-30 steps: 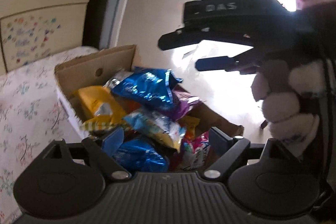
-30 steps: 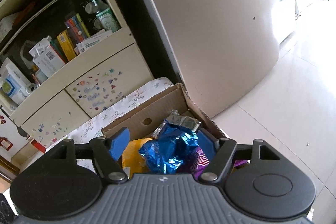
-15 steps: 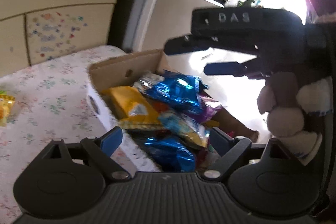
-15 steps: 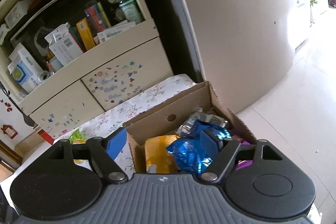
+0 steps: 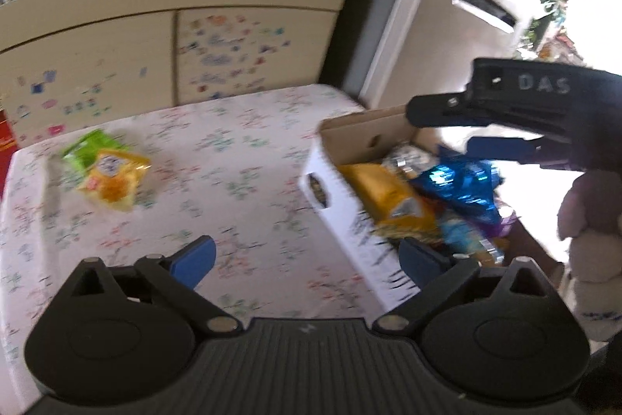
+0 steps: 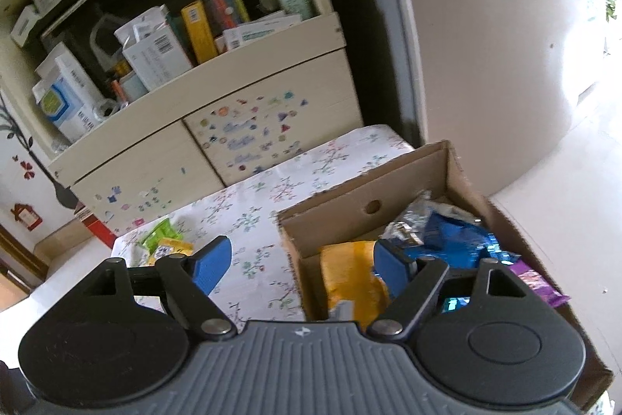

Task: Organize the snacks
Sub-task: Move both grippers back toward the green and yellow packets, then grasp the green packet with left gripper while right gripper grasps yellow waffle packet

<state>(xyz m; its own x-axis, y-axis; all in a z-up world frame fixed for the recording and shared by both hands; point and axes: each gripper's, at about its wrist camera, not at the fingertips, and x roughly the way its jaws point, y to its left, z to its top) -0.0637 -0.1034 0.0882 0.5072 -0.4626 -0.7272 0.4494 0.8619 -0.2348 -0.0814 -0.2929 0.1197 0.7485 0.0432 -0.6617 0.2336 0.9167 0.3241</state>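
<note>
I see my left gripper point(image 5: 307, 261) and right gripper point(image 6: 301, 269) both spread and empty, jaws just widened. Two snack packets point(image 5: 107, 174) lie near the worktop's point(image 5: 241, 158) far left corner; one cardboard box point(image 6: 392, 193) of snacks sits at its right edge.

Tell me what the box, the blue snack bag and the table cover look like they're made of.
Box: corrugated cardboard, it seems, with matte brown inner walls, a punched hole and a white outside. Blue bag: probably metallised plastic film, since it is crinkled with bright glints. Table cover: pale with a floral print and no shine; cloth or vinyl, the blur leaves that open.
</note>
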